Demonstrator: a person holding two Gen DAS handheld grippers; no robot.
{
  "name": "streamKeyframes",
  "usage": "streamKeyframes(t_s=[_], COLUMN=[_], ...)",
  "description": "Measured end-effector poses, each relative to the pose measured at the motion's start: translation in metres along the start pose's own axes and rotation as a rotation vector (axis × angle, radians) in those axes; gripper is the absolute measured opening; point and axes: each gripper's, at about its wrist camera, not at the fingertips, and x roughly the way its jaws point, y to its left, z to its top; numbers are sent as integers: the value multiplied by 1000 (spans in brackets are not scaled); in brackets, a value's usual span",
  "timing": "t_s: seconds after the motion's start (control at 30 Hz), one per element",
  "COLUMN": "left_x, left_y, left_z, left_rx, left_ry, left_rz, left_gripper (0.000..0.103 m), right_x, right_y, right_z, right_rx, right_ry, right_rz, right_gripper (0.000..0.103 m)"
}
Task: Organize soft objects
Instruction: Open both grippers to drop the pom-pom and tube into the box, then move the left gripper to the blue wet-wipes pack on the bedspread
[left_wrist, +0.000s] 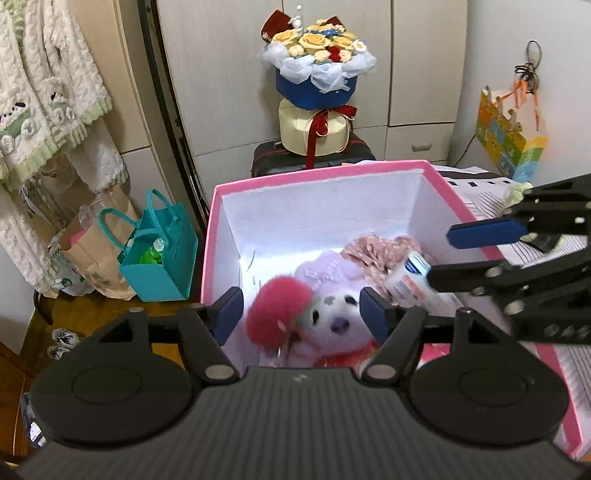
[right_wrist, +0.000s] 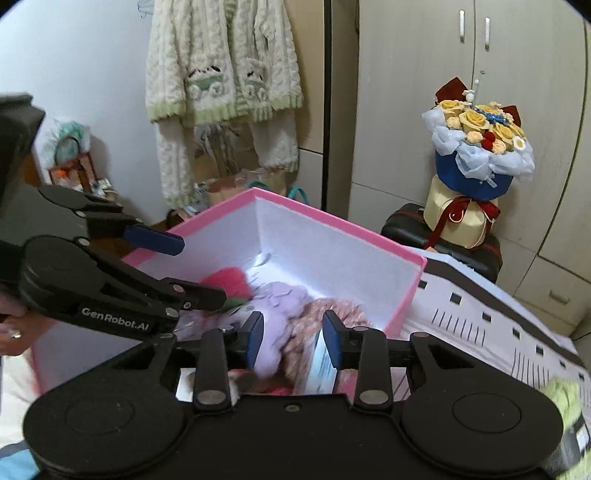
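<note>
Box: a pink box (left_wrist: 369, 171) with white inner walls stands open on a bed (right_wrist: 498, 310) covered in a patterned white sheet.
Contents: a white plush toy (left_wrist: 340, 314) in a lilac cap lies face up on the box floor, a red pompom (left_wrist: 277, 310) against its cheek; a pink crumpled fabric piece (left_wrist: 373, 251) lies just behind it, toward the far wall.
Left hand-held gripper (left_wrist: 299, 314): hovers over the near end of the box, fingers spread wide on either side of the plush face and pompom, gripping nothing.
Right hand-held gripper (right_wrist: 293, 339): reaches in from the right side of the box, fingers apart; a white and blue packet (right_wrist: 319, 365) leans against the right finger's inner side, and I cannot tell whether it is pinched.
Surroundings: a flower bouquet (left_wrist: 317, 77) stands on a dark suitcase (left_wrist: 266, 158) beyond the box; a teal bag (left_wrist: 162, 254) sits on the floor to the left.
</note>
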Motion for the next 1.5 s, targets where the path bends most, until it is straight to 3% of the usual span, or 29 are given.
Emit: streamKeyframes(t_s=[0.13, 0.27, 0.4, 0.43, 0.6, 0.7, 0.77, 0.9, 1.1, 1.33, 1.5], left_x=[-23, -53, -88, -97, -139, -160, -171, -190, -202, -187, -177], left_y=[-1, -7, -13, -15, -33, -43, -49, -63, -87, -115, -141], left_z=[-8, -14, -20, -22, -36, -45, -51, -62, -76, -83, -85], left_rx=[1, 11, 18, 22, 83, 122, 143, 188, 256, 258, 269], left_ry=[1, -13, -43, -52, -120, -151, -162, -166, -187, -90, -87], left_rz=[-27, -52, -83, -84, -61, -54, -61, -101, -104, -257, -332], left_gripper=[70, 70, 76, 82, 86, 89, 89, 93, 101, 101, 101], right_x=[-28, -57, -86, -92, -124, -141, -153, -171, -200, -220, -229], right_y=[3, 10, 17, 19, 32, 39, 44, 48, 47, 39, 19], right_z=[-8, -15, -25, -27, -40, -49, -56, -67, -94, -132, -159], right_rx=[17, 8, -5, -6, -46, -55, -67, -81, -76, -65, -10], right_ry=[-6, -7, -35, -41, -63, -80, -94, -96, -126, -126, -122], right_rz=[18, 33, 48, 52, 47, 52, 42, 9, -19, -80, -130], right_gripper=[50, 51, 59, 64, 67, 75, 84, 86, 95, 95, 95])
